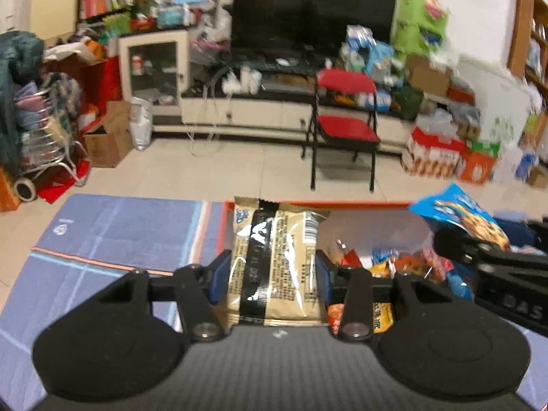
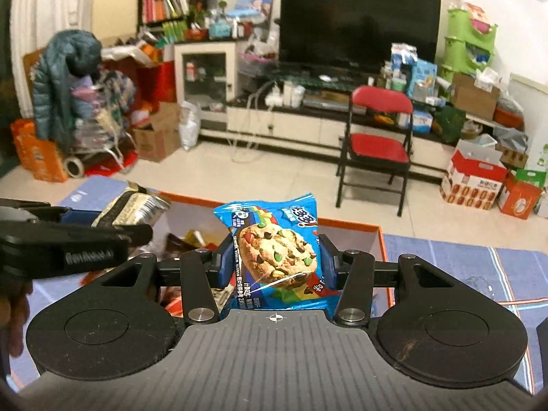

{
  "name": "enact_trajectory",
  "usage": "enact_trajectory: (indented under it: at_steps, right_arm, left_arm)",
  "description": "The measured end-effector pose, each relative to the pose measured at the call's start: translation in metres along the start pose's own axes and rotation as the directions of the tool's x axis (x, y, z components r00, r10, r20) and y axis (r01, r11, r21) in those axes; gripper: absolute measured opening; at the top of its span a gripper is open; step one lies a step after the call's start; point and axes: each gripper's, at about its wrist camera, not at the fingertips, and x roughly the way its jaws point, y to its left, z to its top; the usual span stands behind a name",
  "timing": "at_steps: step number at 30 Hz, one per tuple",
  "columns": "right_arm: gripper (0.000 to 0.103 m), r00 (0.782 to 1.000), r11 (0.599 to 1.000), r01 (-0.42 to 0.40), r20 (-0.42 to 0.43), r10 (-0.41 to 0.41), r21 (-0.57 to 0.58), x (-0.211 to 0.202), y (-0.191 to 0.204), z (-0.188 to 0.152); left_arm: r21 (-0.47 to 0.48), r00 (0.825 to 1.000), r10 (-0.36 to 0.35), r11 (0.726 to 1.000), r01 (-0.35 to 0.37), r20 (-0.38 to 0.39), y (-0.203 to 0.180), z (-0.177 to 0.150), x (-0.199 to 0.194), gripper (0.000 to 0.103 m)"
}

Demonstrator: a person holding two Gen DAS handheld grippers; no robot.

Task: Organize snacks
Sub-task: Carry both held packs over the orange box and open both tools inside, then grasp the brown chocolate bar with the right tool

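My left gripper (image 1: 272, 270) is shut on a beige snack packet with a black stripe (image 1: 277, 260) and holds it upright above the orange-rimmed box (image 1: 342, 202). My right gripper (image 2: 275, 262) is shut on a blue cookie packet (image 2: 274, 250) and holds it above the same box (image 2: 382, 239). Several loose snack packets (image 1: 404, 263) lie inside the box. In the right wrist view the left gripper (image 2: 137, 233) with its beige packet (image 2: 137, 207) is at the left. In the left wrist view the right gripper (image 1: 441, 239) with the blue packet (image 1: 459, 214) is at the right.
The box sits on a blue mat with pale stripes (image 1: 120, 236) over a tiled floor. A red folding chair (image 1: 346, 116) stands beyond the box. A TV stand (image 1: 260, 109), cardboard boxes (image 2: 476, 181) and a cart of clothes (image 2: 85, 109) line the room.
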Motion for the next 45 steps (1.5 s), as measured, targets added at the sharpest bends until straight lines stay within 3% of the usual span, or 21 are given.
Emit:
enact_trajectory:
  at_steps: [2,4,7,9,12,17,24,27,34,37,40,42,43,44,45]
  right_arm:
    - [0.041,0.999,1.000,0.007,-0.040,-0.006,0.013,0.013,-0.002,-0.002]
    - [0.045,1.000,0.998,0.002,0.002,-0.002,0.056,-0.003,-0.008,-0.007]
    - [0.058,0.994,0.994,-0.038,0.107,0.028,0.099,-0.051,-0.014,-0.028]
    - [0.071,0.989,0.992,-0.066,0.140,0.051,0.107,-0.078,-0.011,-0.056]
    - [0.071,0.994,0.993,-0.085,0.079,0.078,0.088,-0.084,0.009,-0.097]
    - [0.066,0.996,0.995,-0.061,-0.061,0.065,0.078,-0.038,0.051,-0.137]
    - [0.061,0.989,0.987,0.036,-0.150,-0.013,0.157,0.019,0.074,-0.145]
    - [0.034,0.981,0.983,0.062,-0.192,-0.029,0.171,0.031,0.072,-0.149]
    - [0.034,0.972,0.946,0.135,-0.224,-0.069,0.296,-0.012,0.002,-0.174]
    - [0.034,0.971,0.957,0.120,-0.233,-0.057,0.265,-0.032,-0.002,-0.187]
    - [0.036,0.967,0.978,0.064,-0.255,-0.012,0.198,-0.045,0.005,-0.191]
    - [0.044,0.966,0.985,0.035,-0.258,0.009,0.169,-0.061,0.002,-0.193]
    - [0.059,0.974,0.983,0.032,-0.225,0.009,0.178,-0.075,-0.003,-0.193]
    - [0.067,0.983,0.982,0.030,-0.183,0.005,0.189,-0.091,-0.012,-0.192]
    - [0.078,0.990,0.981,0.024,-0.138,0.003,0.194,-0.105,-0.020,-0.191]
  left_arm:
    - [0.012,1.000,0.010,1.000,-0.010,-0.011,0.000,-0.004,0.004,0.079]
    - [0.007,0.999,0.007,1.000,-0.007,0.041,0.005,-0.009,-0.016,0.081]
    - [-0.014,0.992,0.008,1.000,-0.006,0.129,0.019,-0.024,-0.061,0.102]
    - [-0.026,0.988,0.028,0.999,-0.024,0.154,0.029,-0.043,-0.087,0.102]
    - [-0.070,0.990,0.059,0.996,-0.050,0.125,0.041,-0.075,-0.111,0.102]
    - [-0.112,0.996,0.070,0.992,-0.064,0.059,0.052,-0.122,-0.127,0.102]
    - [-0.145,0.999,0.046,0.988,-0.050,-0.025,0.070,-0.147,-0.114,0.102]
    - [-0.136,0.999,0.033,0.990,-0.037,-0.035,0.066,-0.149,-0.109,0.102]
    - [-0.089,0.999,0.020,0.996,-0.024,-0.048,0.043,-0.154,-0.102,0.102]
    - [-0.061,0.999,0.000,0.998,-0.003,-0.041,0.022,-0.155,-0.098,0.102]
    - [0.056,0.996,-0.094,0.994,0.094,-0.005,-0.001,-0.155,-0.095,0.102]
    - [0.226,0.980,-0.194,0.957,0.181,0.037,-0.016,-0.155,-0.095,0.102]
    - [0.319,0.969,-0.240,0.924,0.213,0.049,-0.021,-0.156,-0.096,0.102]
    - [0.426,0.953,-0.299,0.869,0.253,0.044,-0.026,-0.157,-0.096,0.102]
    - [0.537,0.937,-0.349,0.796,0.280,0.028,-0.030,-0.159,-0.095,0.102]
